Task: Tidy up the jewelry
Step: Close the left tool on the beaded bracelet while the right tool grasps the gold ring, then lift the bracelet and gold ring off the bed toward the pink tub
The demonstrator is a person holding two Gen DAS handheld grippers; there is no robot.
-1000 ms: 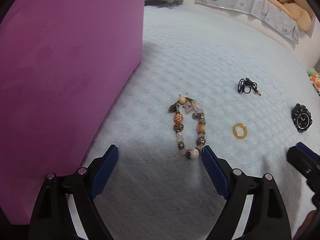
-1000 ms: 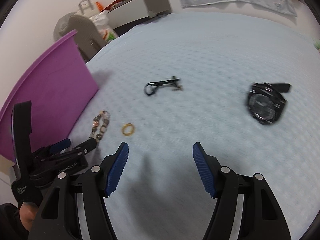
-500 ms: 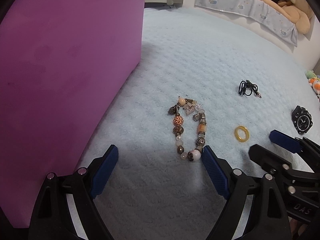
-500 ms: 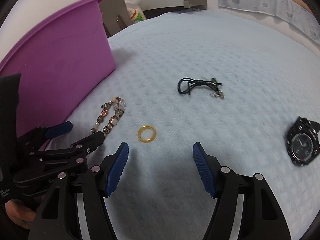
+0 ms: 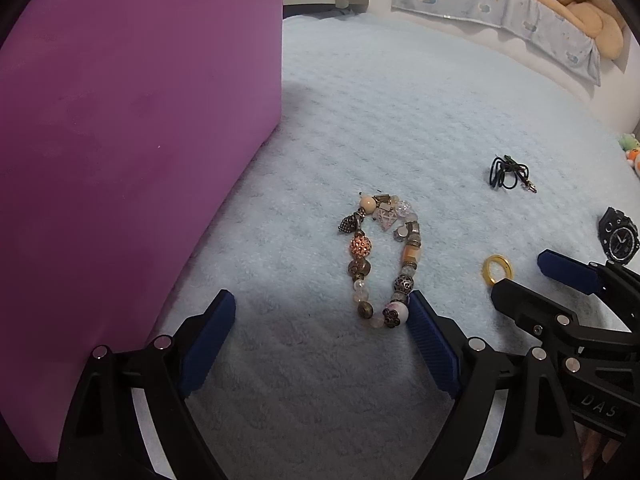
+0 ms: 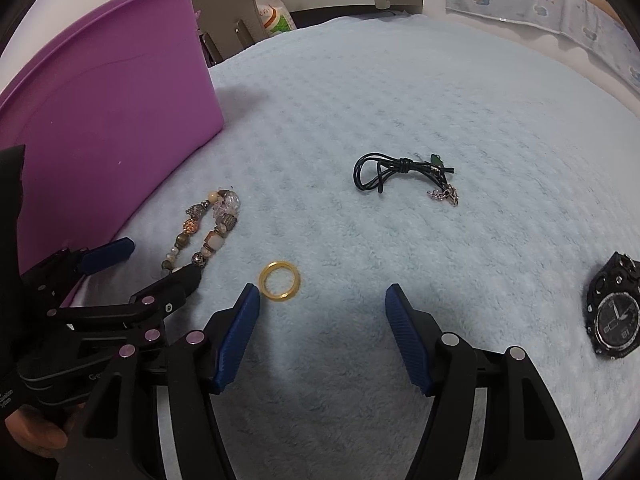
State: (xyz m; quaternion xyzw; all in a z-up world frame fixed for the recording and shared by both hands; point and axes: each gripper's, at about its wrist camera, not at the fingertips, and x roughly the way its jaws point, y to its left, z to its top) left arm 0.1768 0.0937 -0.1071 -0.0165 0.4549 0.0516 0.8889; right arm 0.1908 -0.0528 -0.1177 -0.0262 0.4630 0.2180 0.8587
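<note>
A beaded bracelet [image 5: 380, 260] lies on the pale blue blanket [image 5: 400, 120], next to a purple bin [image 5: 120, 140]. My left gripper [image 5: 320, 320] is open, low over the blanket, with the bracelet's near end just inside its right finger. A gold ring [image 6: 279, 281] lies just ahead of my open right gripper [image 6: 322, 312], by its left finger. The ring [image 5: 497, 271], a black cord necklace [image 6: 400, 172] and a black watch [image 6: 614, 320] lie further right. The bracelet [image 6: 204, 232] also shows in the right wrist view.
The purple bin [image 6: 100, 120] stands tall on the left. A grey chair [image 6: 228, 20] and a bag stand beyond the bed. A patterned pillow [image 5: 500, 12] and a plush bear [image 5: 580, 12] lie at the far side.
My right gripper has swung left and moved closer to the ring, and now appears beside my left gripper. My left gripper has barely moved.
</note>
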